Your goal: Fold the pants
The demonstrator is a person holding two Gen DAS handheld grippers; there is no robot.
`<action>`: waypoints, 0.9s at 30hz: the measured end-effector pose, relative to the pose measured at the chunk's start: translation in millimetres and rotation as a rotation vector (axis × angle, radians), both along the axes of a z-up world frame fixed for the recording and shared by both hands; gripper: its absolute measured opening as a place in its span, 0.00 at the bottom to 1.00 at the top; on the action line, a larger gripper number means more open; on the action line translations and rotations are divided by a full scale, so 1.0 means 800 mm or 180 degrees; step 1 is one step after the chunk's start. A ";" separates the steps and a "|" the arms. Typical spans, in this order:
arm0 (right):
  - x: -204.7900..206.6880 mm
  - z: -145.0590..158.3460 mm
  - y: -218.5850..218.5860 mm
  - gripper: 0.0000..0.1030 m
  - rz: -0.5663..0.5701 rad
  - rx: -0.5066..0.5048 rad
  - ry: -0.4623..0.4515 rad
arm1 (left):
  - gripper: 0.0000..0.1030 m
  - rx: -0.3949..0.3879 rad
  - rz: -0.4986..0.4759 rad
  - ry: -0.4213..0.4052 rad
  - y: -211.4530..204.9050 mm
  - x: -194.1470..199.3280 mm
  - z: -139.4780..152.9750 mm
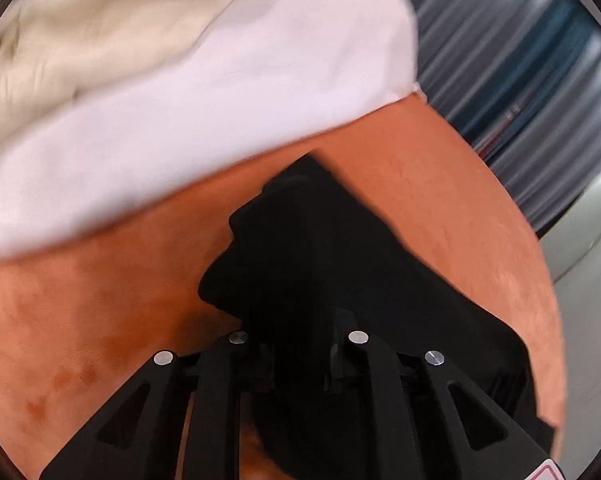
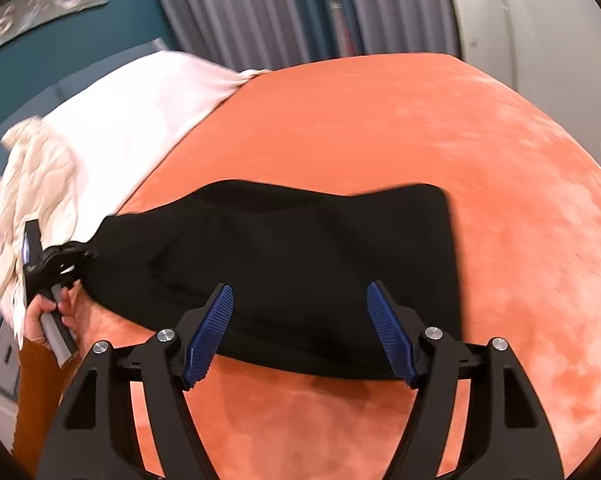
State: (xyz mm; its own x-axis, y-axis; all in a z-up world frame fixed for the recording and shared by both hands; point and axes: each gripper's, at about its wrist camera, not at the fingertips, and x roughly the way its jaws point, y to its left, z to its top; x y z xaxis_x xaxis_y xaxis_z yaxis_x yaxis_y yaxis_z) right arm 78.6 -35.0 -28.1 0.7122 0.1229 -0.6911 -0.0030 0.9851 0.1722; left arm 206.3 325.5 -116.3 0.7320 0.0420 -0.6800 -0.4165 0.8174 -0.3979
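Black pants (image 2: 300, 264) lie folded in a wide band on an orange velvet surface (image 2: 420, 128). My right gripper (image 2: 300, 300) is open, its blue ribbed pads (image 2: 210, 332) spread above the pants' near edge, holding nothing. My left gripper (image 2: 60, 264) shows at the pants' left end in the right wrist view, held by a hand. In the left wrist view the black cloth (image 1: 320, 260) bunches over the left gripper (image 1: 300, 336), and the fingertips are buried in it.
A white sheet (image 2: 140, 108) and a cream bundle of cloth (image 2: 32, 184) lie along the far left of the orange surface. Grey curtains (image 2: 280, 8) and a teal wall (image 2: 60, 40) stand behind. A white rounded object (image 2: 540, 20) stands at the back right.
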 end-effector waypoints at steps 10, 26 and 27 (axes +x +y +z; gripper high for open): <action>-0.035 -0.009 -0.126 0.67 -0.0387 0.0174 0.0018 | 0.11 0.0642 -0.2058 -0.1066 -0.325 -0.062 0.155; -0.015 -0.046 -0.202 0.67 -0.0326 0.0539 -0.0013 | 0.51 0.1312 -0.2724 -0.0684 -0.474 -0.105 0.081; -0.015 -0.043 -0.200 0.67 -0.0316 0.0515 -0.0038 | 0.51 0.1173 -0.2696 -0.0706 -0.460 -0.107 0.084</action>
State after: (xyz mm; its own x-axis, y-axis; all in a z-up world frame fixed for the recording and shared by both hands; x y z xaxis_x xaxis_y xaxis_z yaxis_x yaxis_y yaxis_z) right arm 66.7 -195.4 -62.5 0.7345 0.1605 -0.6594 0.0897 0.9401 0.3288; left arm 120.8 -42.3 -48.9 0.7283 -0.3779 -0.5717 0.4265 0.9029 -0.0535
